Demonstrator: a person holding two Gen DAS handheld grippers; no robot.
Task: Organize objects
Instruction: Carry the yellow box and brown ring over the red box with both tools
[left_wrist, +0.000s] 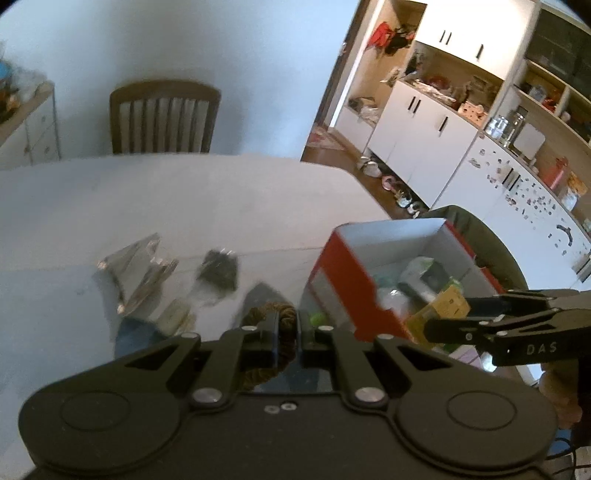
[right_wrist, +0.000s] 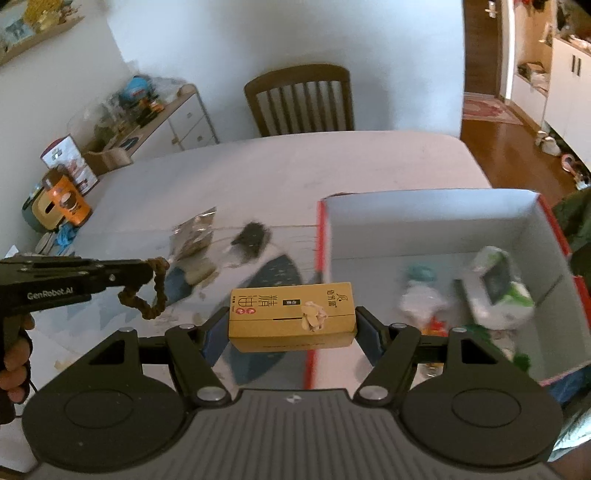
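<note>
Far left on the bench (right_wrist: 258, 173): silvery foil packets (right_wrist: 194, 234), a dark bristly item (right_wrist: 253, 234) and a small pale packet (right_wrist: 197, 273), loose, not yet sorted. Left claw (right_wrist: 157, 275) pinched narrow on a brown scrunchie (right_wrist: 147, 295), which dangles below it above the bench, well left of the box. Middle: right claw (right_wrist: 291, 325) spread fairly wide, clamping a yellow carton (right_wrist: 291, 315) by its ends, held in the air just beside the box's near-left wall, not inside yet. Right: red-sided box (right_wrist: 424, 221), white inside, already holds a green-and-white package (right_wrist: 498, 284) plus several blurred small things. Judgement: roughly midway; two items in hand to drop in, about three left on the bench.
</note>
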